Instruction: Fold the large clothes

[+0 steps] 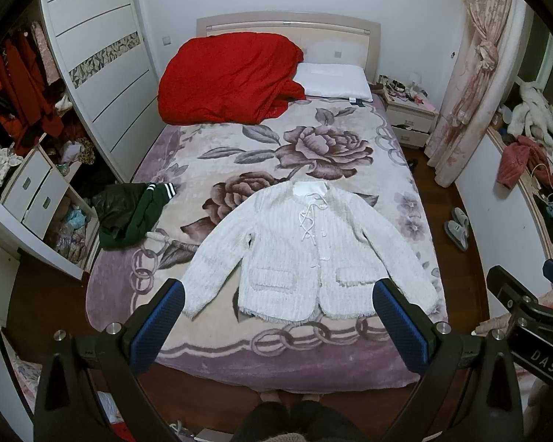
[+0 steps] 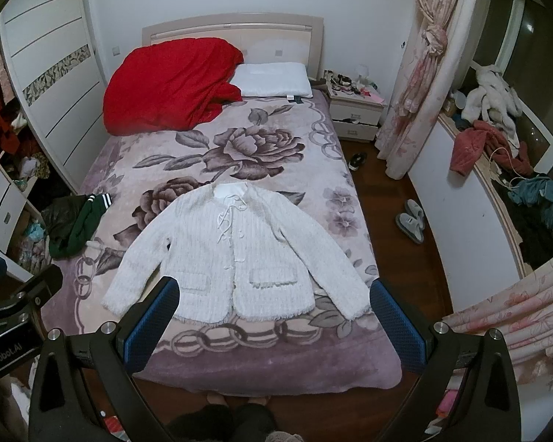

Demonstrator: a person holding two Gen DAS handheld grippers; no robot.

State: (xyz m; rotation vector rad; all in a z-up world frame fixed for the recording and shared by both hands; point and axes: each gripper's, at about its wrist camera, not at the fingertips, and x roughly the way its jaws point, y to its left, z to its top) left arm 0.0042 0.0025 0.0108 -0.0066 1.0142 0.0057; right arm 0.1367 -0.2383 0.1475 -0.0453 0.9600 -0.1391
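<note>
A white knit jacket (image 1: 306,254) lies flat and face up on the bed, sleeves spread, hem toward me; it also shows in the right wrist view (image 2: 239,258). My left gripper (image 1: 276,294) is open and empty, held high above the foot of the bed, its blue pads framing the jacket's hem. My right gripper (image 2: 274,293) is open and empty at a similar height, just to the right. Neither touches the jacket. The right gripper's body shows at the right edge of the left wrist view (image 1: 527,305).
The bed has a floral blanket (image 1: 217,147). A red quilt (image 1: 225,77) and white pillow (image 1: 335,79) lie at the headboard. A green and black garment (image 1: 132,213) lies at the bed's left edge. A wardrobe (image 1: 103,73) stands left, slippers (image 2: 411,219) and a nightstand (image 2: 355,110) right.
</note>
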